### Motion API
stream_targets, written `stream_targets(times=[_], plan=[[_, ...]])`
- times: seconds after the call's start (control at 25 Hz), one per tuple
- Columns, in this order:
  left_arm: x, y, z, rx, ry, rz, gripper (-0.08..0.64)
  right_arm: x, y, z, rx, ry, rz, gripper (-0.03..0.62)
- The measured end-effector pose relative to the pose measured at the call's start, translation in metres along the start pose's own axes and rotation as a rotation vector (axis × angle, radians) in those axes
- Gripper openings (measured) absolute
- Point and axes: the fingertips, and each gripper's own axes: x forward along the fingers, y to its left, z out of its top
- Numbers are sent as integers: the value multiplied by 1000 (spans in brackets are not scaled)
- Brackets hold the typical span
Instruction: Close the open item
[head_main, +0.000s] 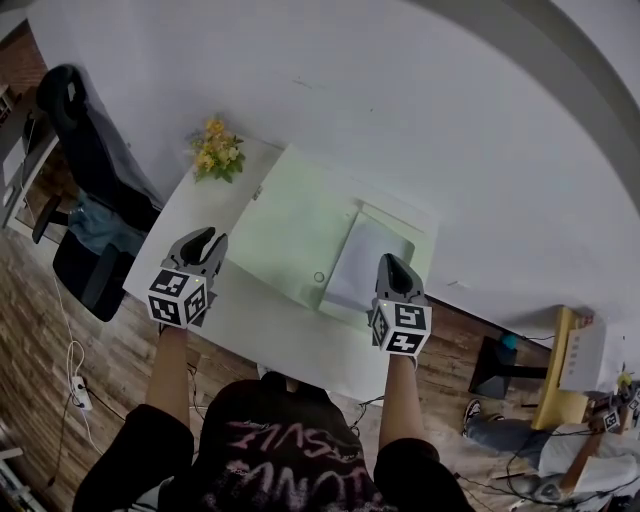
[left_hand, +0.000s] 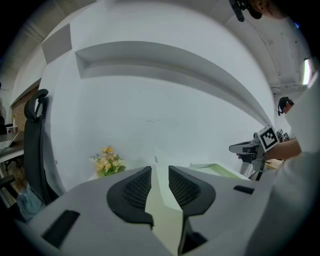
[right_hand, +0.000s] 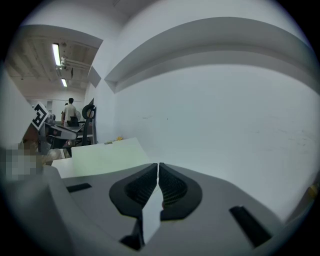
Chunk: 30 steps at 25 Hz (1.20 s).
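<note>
A pale green folder (head_main: 290, 228) lies open on the white table (head_main: 250, 320), its left cover spread flat and a white sheet (head_main: 365, 262) on its right half. My left gripper (head_main: 205, 238) hovers over the table just left of the folder, jaws a little apart and empty. My right gripper (head_main: 390, 264) is over the folder's right edge by the white sheet, jaws together. In the left gripper view the left gripper (left_hand: 160, 175) points at the folder (left_hand: 216, 169). In the right gripper view the right gripper (right_hand: 158, 172) has the green cover (right_hand: 107, 155) to its left.
A bunch of yellow flowers (head_main: 216, 150) stands at the table's far left corner. A black office chair (head_main: 95, 190) is left of the table. A yellow stand (head_main: 560, 370) and a person sitting on the floor (head_main: 570, 450) are at the lower right. The wall is close behind.
</note>
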Motion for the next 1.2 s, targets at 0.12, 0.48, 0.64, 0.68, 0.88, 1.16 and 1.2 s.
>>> stream_targets(times=[0.12, 0.48, 0.64, 0.68, 0.88, 1.16, 1.2], plan=[[-2, 3, -7, -6, -2, -8, 110, 0, 3, -6, -8, 15, 2, 26], [-5, 58, -34, -9, 49, 28, 110, -2, 0, -14, 0, 36, -41, 26], [7, 56, -55, 8, 92, -18, 110, -2, -2, -21, 1, 54, -59, 26], [11, 52, -59, 13, 101, -40, 111, -1, -3, -23, 4, 61, -64, 26], [31, 32, -68, 13, 107, -133, 114, -1, -5, -33, 9, 84, -84, 26], [46, 5, -54, 19, 69, -216, 114, -7, -15, -44, 19, 106, -103, 26], [48, 1, -51, 19, 60, -225, 114, -8, -17, -44, 21, 107, -105, 26]])
